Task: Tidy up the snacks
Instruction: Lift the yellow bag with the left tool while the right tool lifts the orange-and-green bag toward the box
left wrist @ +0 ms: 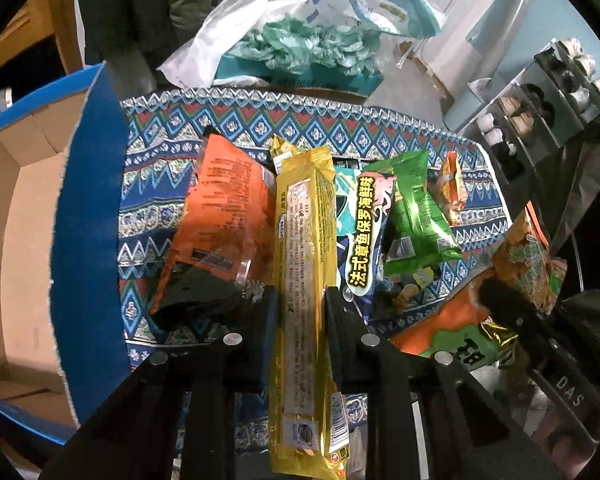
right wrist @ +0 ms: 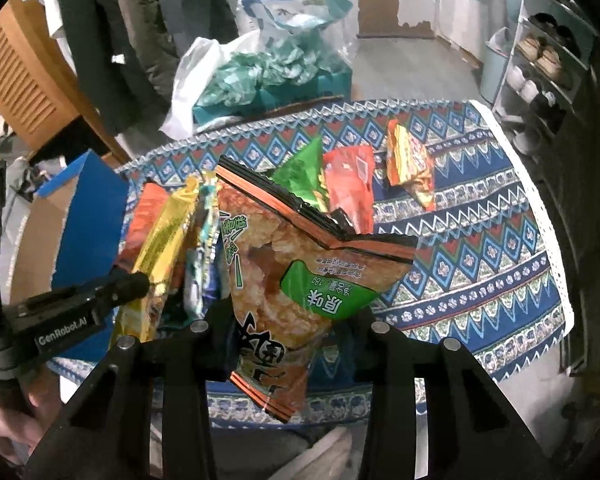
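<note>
While clamped mid-length in the left gripper (left wrist: 302,300), long yellow packet (left wrist: 304,264) hangs beside the open cardboard box (left wrist: 28,208): light, slick, crushable. Right gripper (right wrist: 288,320) pinching the orange rice-cracker bag (right wrist: 296,280) low over the patterned tablecloth (right wrist: 480,248); firmer purchase likely at sealed edges.

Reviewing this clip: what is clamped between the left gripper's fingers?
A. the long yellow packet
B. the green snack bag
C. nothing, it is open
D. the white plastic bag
A: in the left wrist view the left gripper has its fingers pressed on the long yellow packet.
</note>
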The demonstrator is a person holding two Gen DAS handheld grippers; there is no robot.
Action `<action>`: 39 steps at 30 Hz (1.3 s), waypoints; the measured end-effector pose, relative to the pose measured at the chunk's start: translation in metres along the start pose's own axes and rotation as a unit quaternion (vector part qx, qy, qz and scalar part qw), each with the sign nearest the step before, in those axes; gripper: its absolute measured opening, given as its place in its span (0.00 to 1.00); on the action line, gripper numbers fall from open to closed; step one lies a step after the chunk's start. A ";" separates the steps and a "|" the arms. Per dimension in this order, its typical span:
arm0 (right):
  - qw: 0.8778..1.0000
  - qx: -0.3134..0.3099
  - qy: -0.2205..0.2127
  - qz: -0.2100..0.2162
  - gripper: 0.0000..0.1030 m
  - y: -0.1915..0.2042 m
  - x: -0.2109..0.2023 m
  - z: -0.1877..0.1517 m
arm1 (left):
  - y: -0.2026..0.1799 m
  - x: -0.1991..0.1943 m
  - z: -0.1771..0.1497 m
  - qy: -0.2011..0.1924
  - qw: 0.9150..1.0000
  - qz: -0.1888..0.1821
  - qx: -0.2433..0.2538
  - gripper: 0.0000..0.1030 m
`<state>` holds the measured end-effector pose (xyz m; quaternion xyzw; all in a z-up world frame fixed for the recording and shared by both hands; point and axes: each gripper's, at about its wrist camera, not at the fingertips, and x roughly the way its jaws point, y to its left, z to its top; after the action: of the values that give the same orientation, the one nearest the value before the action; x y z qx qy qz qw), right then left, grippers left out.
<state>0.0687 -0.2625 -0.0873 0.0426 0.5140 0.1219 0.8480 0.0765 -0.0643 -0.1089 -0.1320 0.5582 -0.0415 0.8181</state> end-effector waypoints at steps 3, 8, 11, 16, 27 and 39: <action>1.000 -0.006 -0.005 0.002 0.37 0.007 -0.004 0.001 | 0.004 -0.010 -0.001 -0.012 1.000 -0.001 -0.001 0.22; 1.000 -0.018 -0.007 0.012 0.36 0.022 -0.010 0.004 | 0.012 -0.025 0.000 -0.025 1.000 -0.006 -0.010 0.22; 0.999 -0.029 -0.012 0.017 0.36 0.033 -0.016 0.007 | 0.016 -0.038 0.001 -0.038 0.999 -0.007 -0.010 0.22; 0.998 -0.045 -0.024 0.025 0.36 0.052 -0.026 0.013 | 0.026 -0.066 -0.001 -0.069 0.998 -0.001 -0.005 0.22; 0.994 -0.076 -0.030 0.071 0.36 0.108 -0.040 0.027 | 0.070 -0.121 -0.004 -0.121 0.992 0.008 -0.025 0.22; 0.985 -0.132 -0.028 0.109 0.36 0.199 -0.035 0.036 | 0.148 -0.156 -0.006 -0.166 0.982 0.038 -0.083 0.21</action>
<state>0.0530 -0.0765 -0.0010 -0.0102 0.4621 0.2788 0.8418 0.0007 0.1112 -0.0087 -0.1835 0.4205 0.0586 0.8866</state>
